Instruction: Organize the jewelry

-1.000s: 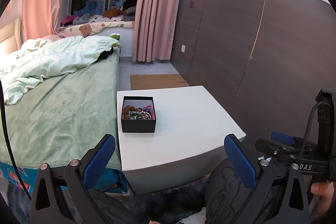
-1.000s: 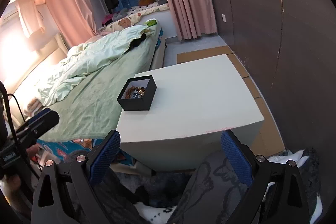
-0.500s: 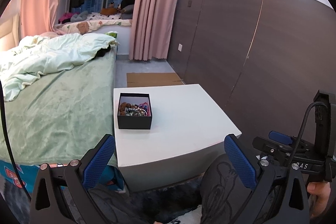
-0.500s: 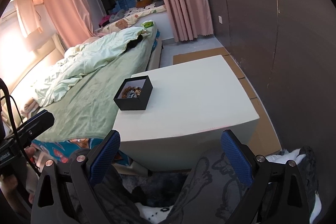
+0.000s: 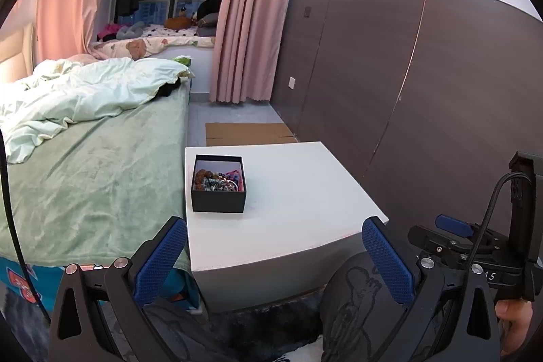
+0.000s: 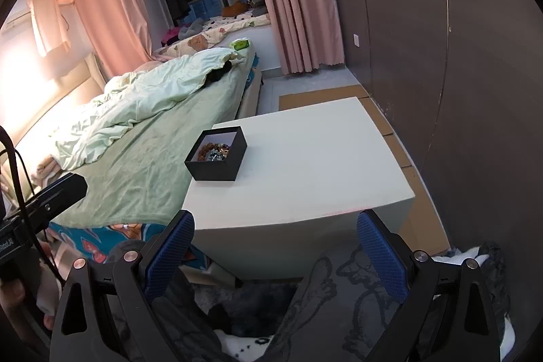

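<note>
Judging the tangled beaded jewelry (image 5: 217,180) in the open black cardboard box (image 5: 218,201), frame centre — light, slippery; pinch single strands. Left gripper (image 5: 273,256) and right gripper (image 6: 275,255) wide, empty.

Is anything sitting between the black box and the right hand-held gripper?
No: only bare white tabletop between the box and gripper, in the right wrist view.

Ahead of both claws, jewelry (image 5: 217,180) heaped in the black box (image 5: 218,201) too small to separate into pieces, near wall hiding its lower part; hand (image 5: 514,328) beside left claw cut by frame edge.
</note>
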